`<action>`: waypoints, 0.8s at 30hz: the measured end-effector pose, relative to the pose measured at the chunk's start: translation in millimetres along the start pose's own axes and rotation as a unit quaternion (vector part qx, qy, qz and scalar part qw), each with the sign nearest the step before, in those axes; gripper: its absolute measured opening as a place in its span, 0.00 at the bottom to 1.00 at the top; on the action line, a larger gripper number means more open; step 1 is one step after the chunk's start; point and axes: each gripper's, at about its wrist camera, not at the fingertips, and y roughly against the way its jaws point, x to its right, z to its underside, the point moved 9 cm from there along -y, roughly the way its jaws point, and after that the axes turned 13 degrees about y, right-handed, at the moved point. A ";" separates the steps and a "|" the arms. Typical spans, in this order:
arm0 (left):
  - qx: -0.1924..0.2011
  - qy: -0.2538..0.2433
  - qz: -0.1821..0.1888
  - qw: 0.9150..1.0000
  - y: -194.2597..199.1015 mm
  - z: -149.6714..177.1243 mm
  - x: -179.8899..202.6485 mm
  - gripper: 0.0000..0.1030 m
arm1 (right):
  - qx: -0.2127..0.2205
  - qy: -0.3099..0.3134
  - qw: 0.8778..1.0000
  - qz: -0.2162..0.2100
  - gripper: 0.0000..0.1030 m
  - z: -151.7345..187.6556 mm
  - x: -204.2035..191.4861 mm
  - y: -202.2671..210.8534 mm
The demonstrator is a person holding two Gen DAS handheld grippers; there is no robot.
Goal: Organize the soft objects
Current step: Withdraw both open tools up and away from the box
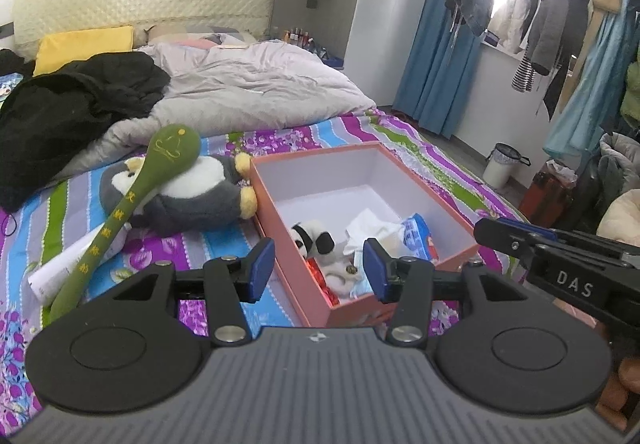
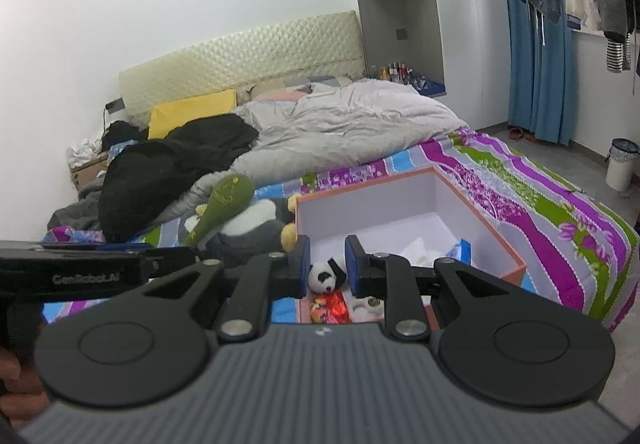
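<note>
On the bed (image 1: 420,159), a green plush spoon (image 1: 132,203) lies across a penguin plush (image 1: 200,195), just left of the open pink box (image 1: 304,284) holding a small panda plush (image 1: 314,240). Above the box's near end, the left gripper (image 1: 318,270) and right gripper (image 2: 327,266) hover with jaws apart, empty.

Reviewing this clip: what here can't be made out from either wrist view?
- Panda plush body: left view, hidden by box wall and left gripper; right view, by right gripper.
- Penguin plush face: green plush spoon crosses it.
- Red packet: print too small.
</note>
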 end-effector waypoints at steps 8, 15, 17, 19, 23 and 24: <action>-0.012 -0.004 0.004 1.000 4.7 21.2 3.3 0.57 | -0.020 0.015 1.000 0.005 0.23 20.7 -7.0 10.0; -0.023 0.010 -0.002 1.000 -0.4 31.4 -4.2 0.59 | -0.036 0.012 0.999 0.008 0.22 35.4 -0.4 10.6; -0.024 0.011 -0.005 1.000 -1.5 31.4 -6.6 0.63 | -0.039 0.010 0.999 0.012 0.22 36.8 2.4 9.2; -0.021 0.012 -0.008 1.000 -1.9 30.8 -8.6 0.70 | -0.042 0.007 0.999 0.016 0.37 38.1 5.9 7.6; -0.020 0.021 -0.021 0.999 -3.6 28.5 -14.0 0.91 | -0.044 0.000 0.999 0.022 0.88 39.6 12.4 4.1; -0.018 0.021 -0.025 0.999 -3.7 27.6 -15.2 0.94 | -0.047 0.002 0.998 0.030 0.88 39.6 14.5 3.4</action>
